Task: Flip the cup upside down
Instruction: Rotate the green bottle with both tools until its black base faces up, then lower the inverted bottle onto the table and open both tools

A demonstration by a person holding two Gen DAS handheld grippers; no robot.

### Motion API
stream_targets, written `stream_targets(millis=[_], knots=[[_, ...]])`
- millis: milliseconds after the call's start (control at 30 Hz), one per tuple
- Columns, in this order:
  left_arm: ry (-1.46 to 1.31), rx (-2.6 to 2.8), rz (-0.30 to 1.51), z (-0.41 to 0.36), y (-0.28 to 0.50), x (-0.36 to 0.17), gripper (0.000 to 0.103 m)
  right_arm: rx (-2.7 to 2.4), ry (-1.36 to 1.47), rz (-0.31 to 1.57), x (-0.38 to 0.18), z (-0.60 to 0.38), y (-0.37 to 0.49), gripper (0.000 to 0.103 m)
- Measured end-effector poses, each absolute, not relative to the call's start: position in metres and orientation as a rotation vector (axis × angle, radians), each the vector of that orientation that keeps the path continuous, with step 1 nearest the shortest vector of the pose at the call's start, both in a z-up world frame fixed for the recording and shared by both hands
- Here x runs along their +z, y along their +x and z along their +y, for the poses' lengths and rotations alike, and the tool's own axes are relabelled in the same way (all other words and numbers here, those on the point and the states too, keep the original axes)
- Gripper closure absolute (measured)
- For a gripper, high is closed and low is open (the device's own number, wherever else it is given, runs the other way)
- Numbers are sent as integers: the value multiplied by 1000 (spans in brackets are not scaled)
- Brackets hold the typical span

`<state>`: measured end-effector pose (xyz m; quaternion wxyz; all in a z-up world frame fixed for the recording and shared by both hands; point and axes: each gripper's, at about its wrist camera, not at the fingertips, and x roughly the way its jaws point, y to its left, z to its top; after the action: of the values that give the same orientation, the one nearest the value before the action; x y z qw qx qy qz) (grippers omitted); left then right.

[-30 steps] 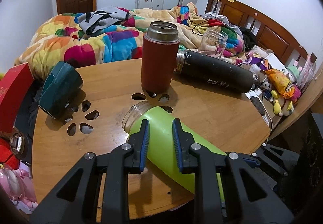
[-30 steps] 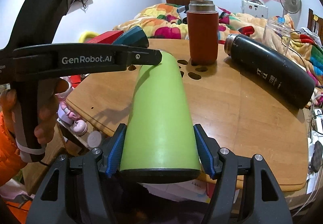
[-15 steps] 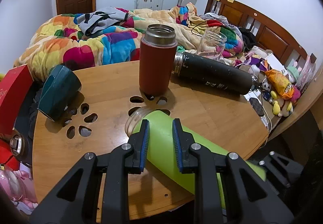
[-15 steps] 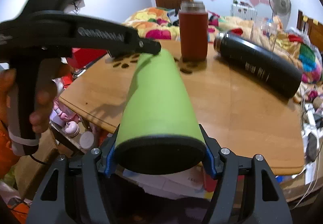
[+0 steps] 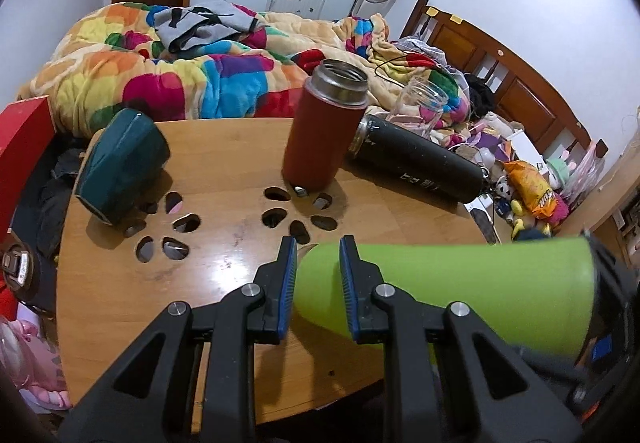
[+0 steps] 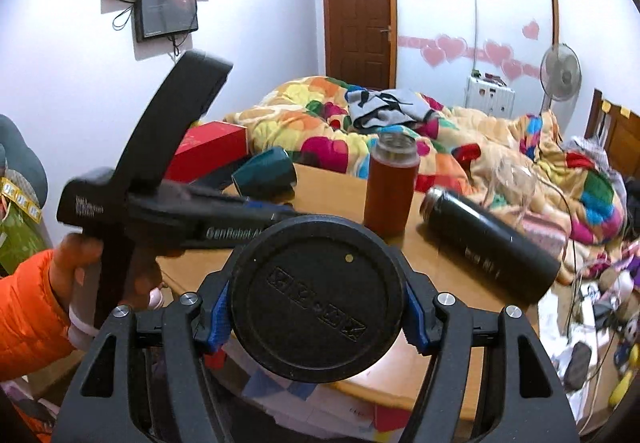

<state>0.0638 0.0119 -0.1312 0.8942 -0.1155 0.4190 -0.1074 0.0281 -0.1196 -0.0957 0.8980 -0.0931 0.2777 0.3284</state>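
Observation:
The lime-green cup (image 5: 460, 283) is held in the air above the round wooden table (image 5: 224, 259), lying roughly level. My right gripper (image 6: 316, 311) is shut on its base end, whose black bottom (image 6: 316, 295) fills the right wrist view. My left gripper (image 5: 318, 283) has its blue pads on either side of the cup's mouth end, which hides the mouth. The left gripper's black body (image 6: 168, 215) shows in the right wrist view, held by a hand in an orange sleeve.
On the table stand a red steel flask (image 5: 324, 131), upright and open, a black bottle (image 5: 416, 167) on its side, a dark green mug (image 5: 120, 167) tipped over and a glass jar (image 5: 420, 107). A bed with a colourful quilt (image 5: 180, 75) lies behind.
The green cup has been lifted off the table and its base end swung up towards the right gripper's camera. The left gripper stays at the mouth end.

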Motion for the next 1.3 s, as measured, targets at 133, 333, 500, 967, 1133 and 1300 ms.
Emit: stream_targets(millis=[133,333,500,967,1133,1300], knots=[[-257,-231,837,23,58,-116,82,696,-221,593,-87,-111,41,40],[-269,-310,753,40,48,-63,82,741,-281,625,-75,-91,63,40],[-245,-391,716,41,47,-31,82,770,-321,623,-69,-72,80,40],[-176,-349,769,34,78,-36,81,758,-338,628,-72,-46,102,39],[-176,-363,775,28,86,-38,77,754,-306,639,-74,-56,101,39],[-131,-330,759,19,88,-38,77,752,-230,681,-76,-77,99,39]])
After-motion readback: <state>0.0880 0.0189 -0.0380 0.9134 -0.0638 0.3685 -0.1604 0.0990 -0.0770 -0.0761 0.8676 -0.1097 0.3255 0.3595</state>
